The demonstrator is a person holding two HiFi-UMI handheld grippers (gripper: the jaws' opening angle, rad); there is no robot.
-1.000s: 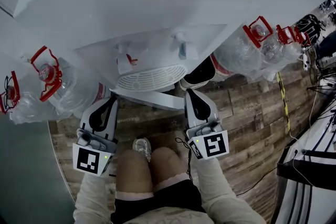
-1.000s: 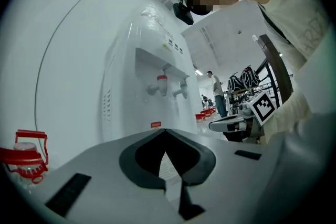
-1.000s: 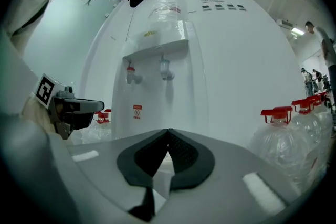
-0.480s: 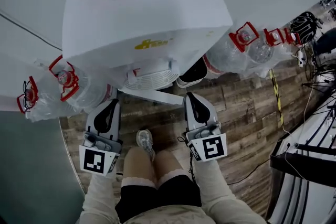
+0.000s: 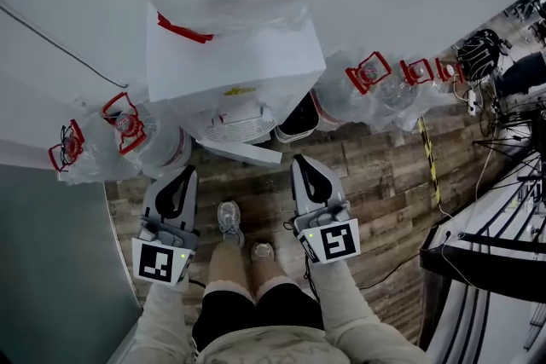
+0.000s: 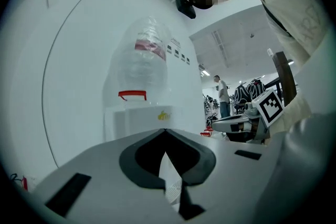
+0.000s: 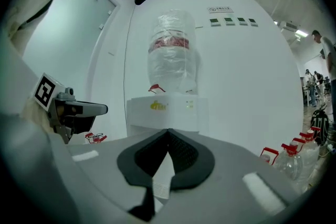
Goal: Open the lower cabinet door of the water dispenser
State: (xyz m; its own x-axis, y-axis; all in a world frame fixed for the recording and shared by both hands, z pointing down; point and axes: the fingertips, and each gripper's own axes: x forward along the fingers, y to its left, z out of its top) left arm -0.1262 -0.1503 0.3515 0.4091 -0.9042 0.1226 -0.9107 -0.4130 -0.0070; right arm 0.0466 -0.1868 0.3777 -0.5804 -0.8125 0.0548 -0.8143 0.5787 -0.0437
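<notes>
Left hand-held gripper (image 5: pixel 186 172) and right hand-held gripper (image 5: pixel 301 159) both clenched empty, level before white bottle-topped water dispenser (image 5: pixel 230 64); white edge under the grille, likely the lower cabinet door (image 5: pixel 246 152), sits lower, so drop down, part one gripper's jaws, pinch its free edge, swing outward.

Clear water bottles with red handles (image 5: pixel 128 136) standing along the white curved wall (image 5: pixel 51 38), wood-plank floor (image 5: pixel 384 175) showing beneath, black cables (image 5: pixel 503 151) trailing at right, distant person (image 6: pixel 223 95) standing in the hall.
</notes>
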